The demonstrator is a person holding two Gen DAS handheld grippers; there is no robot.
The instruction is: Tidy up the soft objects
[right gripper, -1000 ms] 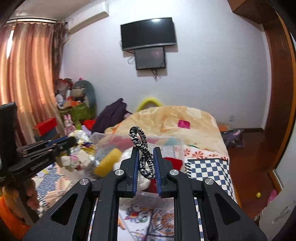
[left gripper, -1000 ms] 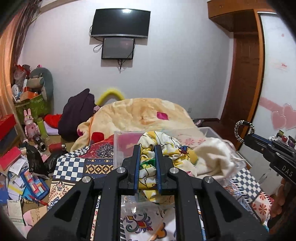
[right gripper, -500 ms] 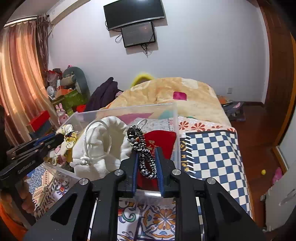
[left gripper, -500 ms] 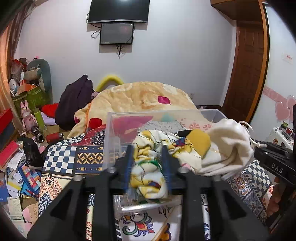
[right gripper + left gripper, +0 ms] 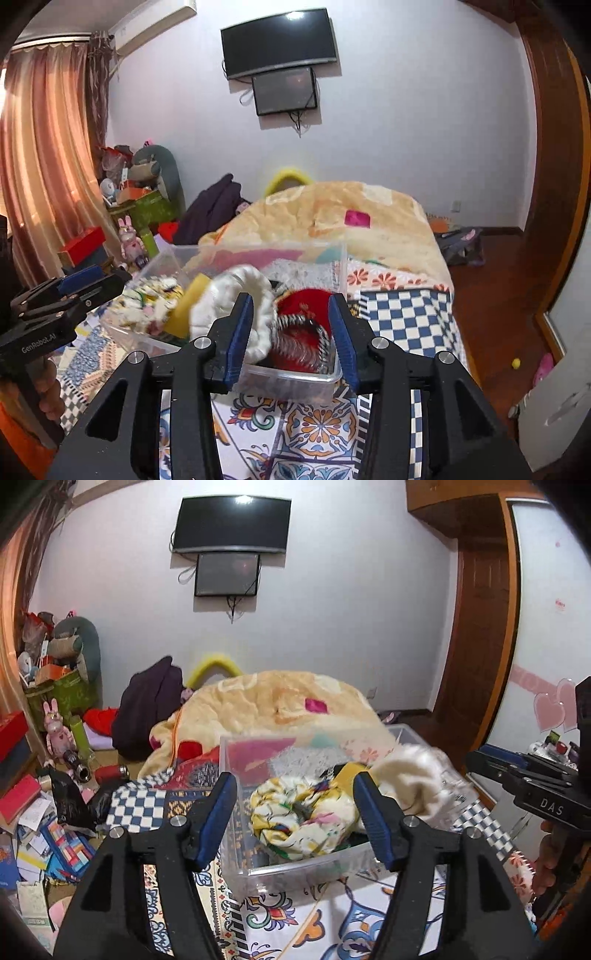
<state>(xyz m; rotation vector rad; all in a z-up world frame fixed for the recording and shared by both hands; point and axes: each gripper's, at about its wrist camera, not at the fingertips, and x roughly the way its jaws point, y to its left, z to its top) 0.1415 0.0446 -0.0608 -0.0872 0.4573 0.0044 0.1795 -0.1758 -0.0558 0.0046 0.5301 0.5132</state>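
Observation:
A clear plastic bin [image 5: 236,845] stands on the patterned bed cover and also shows in the right wrist view [image 5: 295,376]. My left gripper [image 5: 295,812] is open just above a floral cloth [image 5: 299,819] lying in the bin. My right gripper [image 5: 291,332] is open over a black-and-white braided band [image 5: 303,332], which lies on a red item [image 5: 306,299] in the bin. A white drawstring pouch [image 5: 240,291] and a yellow piece [image 5: 184,306] lie in the bin between them.
A peach blanket [image 5: 273,701] is heaped behind the bin. A dark garment [image 5: 147,705] and a cluttered floor with boxes and toys [image 5: 33,794] are at the left. A wooden door [image 5: 476,635] is at the right.
Both grippers have opened. The left one let go of the floral cloth and the right one let go of the braided band; both items now lie in the bin.

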